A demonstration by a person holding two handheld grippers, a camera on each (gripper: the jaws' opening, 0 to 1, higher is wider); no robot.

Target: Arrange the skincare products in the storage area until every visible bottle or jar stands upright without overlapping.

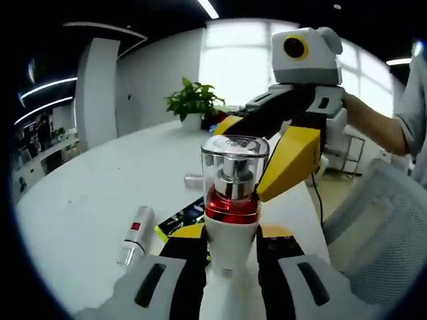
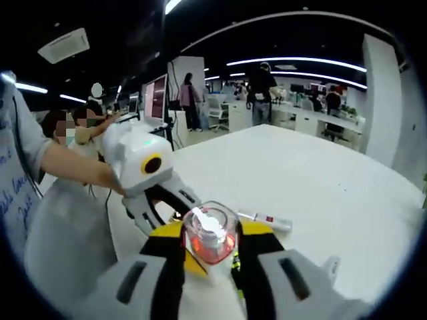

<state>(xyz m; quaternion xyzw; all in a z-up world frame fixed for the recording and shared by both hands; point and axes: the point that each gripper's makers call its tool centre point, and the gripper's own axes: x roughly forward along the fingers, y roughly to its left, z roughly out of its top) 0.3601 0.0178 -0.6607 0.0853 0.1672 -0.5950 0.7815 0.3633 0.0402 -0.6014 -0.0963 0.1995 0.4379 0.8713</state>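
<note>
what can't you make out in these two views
- Lower body of the white pump bottle with clear cap and red band: left gripper view, hidden between the jaws of the left gripper.
- Print on the white tube with a red label: too small.
- Same bottle's body: right gripper view, hidden by the right gripper.

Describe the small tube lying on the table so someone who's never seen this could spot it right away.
Start at the big white table. Beside the held pump bottle in the left gripper view, a slim white tube lies flat on its side. Its small red label patch sets it apart from the upright, clear-capped, red-collared bottle.
</note>
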